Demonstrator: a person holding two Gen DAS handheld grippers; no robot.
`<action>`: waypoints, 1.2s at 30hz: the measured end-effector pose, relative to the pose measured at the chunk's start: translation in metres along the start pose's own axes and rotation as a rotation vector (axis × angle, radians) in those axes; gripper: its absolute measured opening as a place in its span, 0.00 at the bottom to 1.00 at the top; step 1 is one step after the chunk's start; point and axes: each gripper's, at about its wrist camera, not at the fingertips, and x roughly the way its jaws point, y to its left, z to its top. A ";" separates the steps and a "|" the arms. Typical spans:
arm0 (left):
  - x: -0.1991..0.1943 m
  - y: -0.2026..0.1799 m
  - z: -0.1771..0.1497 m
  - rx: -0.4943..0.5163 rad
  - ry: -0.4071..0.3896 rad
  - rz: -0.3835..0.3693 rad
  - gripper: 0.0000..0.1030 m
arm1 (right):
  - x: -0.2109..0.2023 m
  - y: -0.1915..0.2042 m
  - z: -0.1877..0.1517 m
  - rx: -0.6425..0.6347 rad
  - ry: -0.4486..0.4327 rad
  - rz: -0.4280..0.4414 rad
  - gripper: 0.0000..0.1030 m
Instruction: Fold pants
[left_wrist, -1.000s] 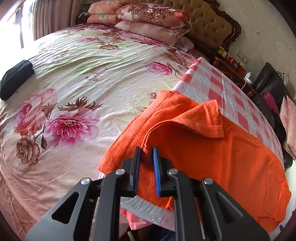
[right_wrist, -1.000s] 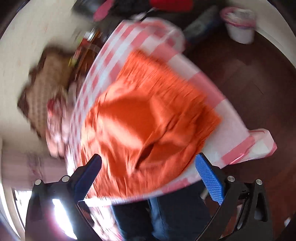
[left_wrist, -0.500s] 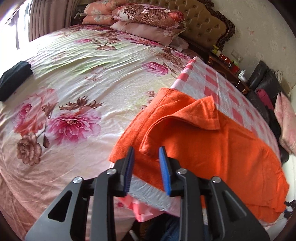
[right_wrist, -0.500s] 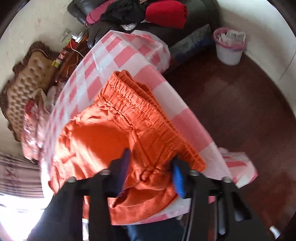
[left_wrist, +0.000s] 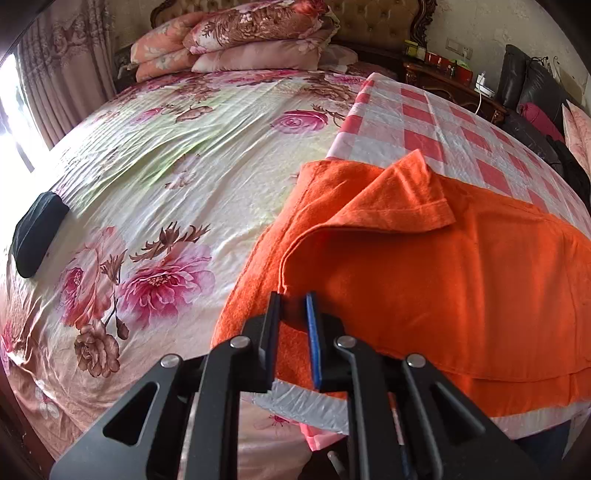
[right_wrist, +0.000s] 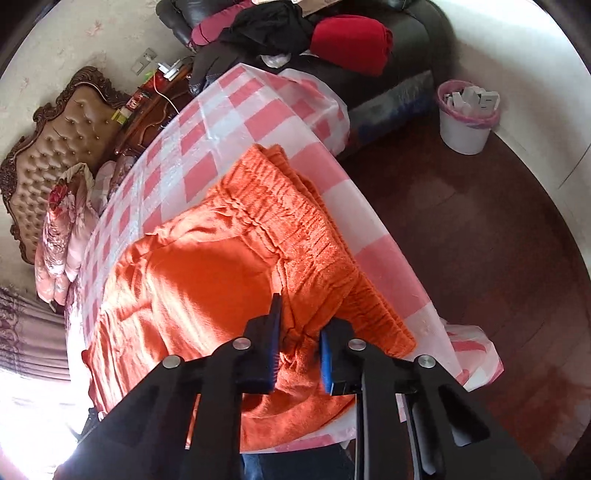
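Orange pants (left_wrist: 424, 273) lie folded on a table with a pink-and-white checked cloth (left_wrist: 436, 122). In the left wrist view a hem corner is flipped over near the leg end. My left gripper (left_wrist: 293, 325) is shut on the near edge of a pant leg. In the right wrist view the elastic waistband (right_wrist: 295, 229) runs toward the table's right edge. My right gripper (right_wrist: 297, 347) is nearly closed, pinching bunched fabric of the pants (right_wrist: 207, 280) at the near waist end.
A bed with a floral sheet (left_wrist: 166, 177) adjoins the table on the left, with a dark bundle (left_wrist: 37, 236) on it and pillows (left_wrist: 258, 40) at the head. A sofa with clothes (right_wrist: 332, 44) and a white bin (right_wrist: 467, 118) stand beyond the table on the dark floor.
My right gripper went from wide open to closed on the pants at the waist. My left gripper opened slightly, then closed again on the pant leg edge.
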 end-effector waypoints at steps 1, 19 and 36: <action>-0.004 0.002 0.005 -0.018 0.005 -0.033 0.11 | -0.003 0.000 0.002 0.014 0.003 0.024 0.18; -0.026 0.065 0.047 -0.163 0.099 -0.210 0.10 | -0.026 0.000 0.014 0.089 0.060 0.092 0.16; -0.003 0.074 -0.013 -0.217 0.125 -0.184 0.10 | -0.015 0.004 -0.007 -0.051 0.050 -0.116 0.16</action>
